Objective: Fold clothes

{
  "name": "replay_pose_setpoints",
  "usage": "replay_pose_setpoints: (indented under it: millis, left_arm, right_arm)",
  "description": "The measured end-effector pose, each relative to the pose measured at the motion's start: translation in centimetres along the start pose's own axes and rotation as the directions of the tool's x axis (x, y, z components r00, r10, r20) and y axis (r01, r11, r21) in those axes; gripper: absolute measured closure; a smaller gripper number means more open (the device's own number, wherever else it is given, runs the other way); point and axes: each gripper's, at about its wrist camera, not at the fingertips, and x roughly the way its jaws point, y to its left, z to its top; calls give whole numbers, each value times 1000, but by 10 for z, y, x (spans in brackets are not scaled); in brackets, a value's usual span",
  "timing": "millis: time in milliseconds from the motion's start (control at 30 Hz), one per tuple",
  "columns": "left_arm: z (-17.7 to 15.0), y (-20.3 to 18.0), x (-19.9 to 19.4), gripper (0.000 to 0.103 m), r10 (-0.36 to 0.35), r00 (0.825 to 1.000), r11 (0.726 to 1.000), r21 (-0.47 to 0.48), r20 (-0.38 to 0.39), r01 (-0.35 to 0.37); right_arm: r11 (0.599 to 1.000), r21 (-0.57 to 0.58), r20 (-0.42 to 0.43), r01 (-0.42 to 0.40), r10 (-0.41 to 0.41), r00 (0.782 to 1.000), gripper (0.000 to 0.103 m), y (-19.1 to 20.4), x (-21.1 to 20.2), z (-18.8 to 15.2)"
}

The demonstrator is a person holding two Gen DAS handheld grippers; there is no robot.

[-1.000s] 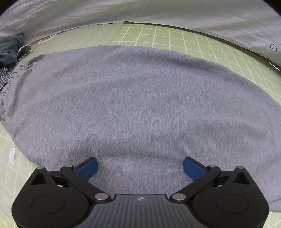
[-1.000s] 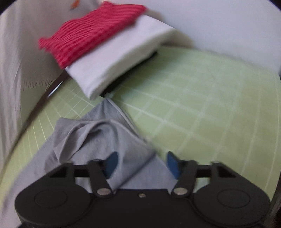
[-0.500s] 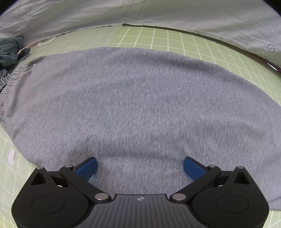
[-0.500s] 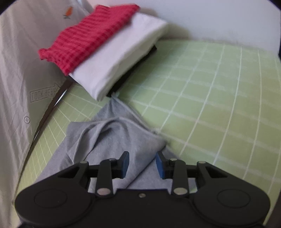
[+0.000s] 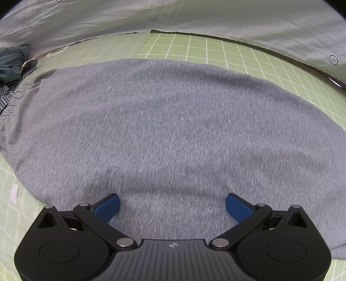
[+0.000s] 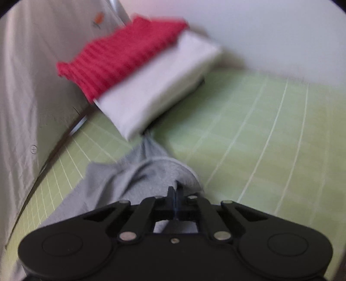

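Colours and patterns on the folding table

The shirt is heather grey with fine pale flecks. The mat is light green with a white grid of lines. The sheet behind it is pale grey-white. At the left edge lie a dark teal cloth and a checked cloth in dark blue and white. The stack shows a red sweater with darker ribbed stripes on a plain white garment. The left gripper is black with 2 blue fingers; the right gripper is black.
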Motion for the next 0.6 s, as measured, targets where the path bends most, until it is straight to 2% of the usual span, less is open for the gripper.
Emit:
replay_pose_setpoints:
  millis: [67, 167, 200, 300, 367, 433, 500, 600]
  left_arm:
    - [0, 1, 0, 0, -1, 1000, 1000, 2, 0, 1]
    - [-1, 2, 0, 0, -3, 1000, 1000, 4, 1, 3]
    - [-1, 2, 0, 0, -3, 1000, 1000, 4, 3, 3]
    - [-2, 3, -1, 0, -3, 1000, 1000, 5, 7, 3]
    - [-2, 4, -1, 0, -4, 1000, 1000, 6, 4, 4]
    - [-2, 4, -1, 0, -4, 1000, 1000, 6, 4, 4]
    - [-3, 3, -2, 0, -2, 1000, 1000, 4, 9, 2]
    - [-3, 2, -2, 0, 0, 1000, 1000, 0, 12, 0]
  right_arm:
    - [999, -41, 54, -2, 5, 999, 103, 2, -30, 6]
    - [997, -69, 60, 18, -13, 998, 103, -4, -56, 4]
    - [996, -82, 54, 30, -25, 998, 103, -7, -61, 2]
    - [983, -134, -46, 121, -128, 991, 100, -20, -34, -17]
    - [971, -165, -84, 172, -187, 979, 90, -24, -20, -25]
    - [956, -203, -88, 210, -231, 969, 59, -24, -15, -30]
    - [944, -260, -29, 203, -218, 975, 47, -12, -21, -30]
    - [929, -348, -1, 126, -135, 991, 40, 11, -18, -31]
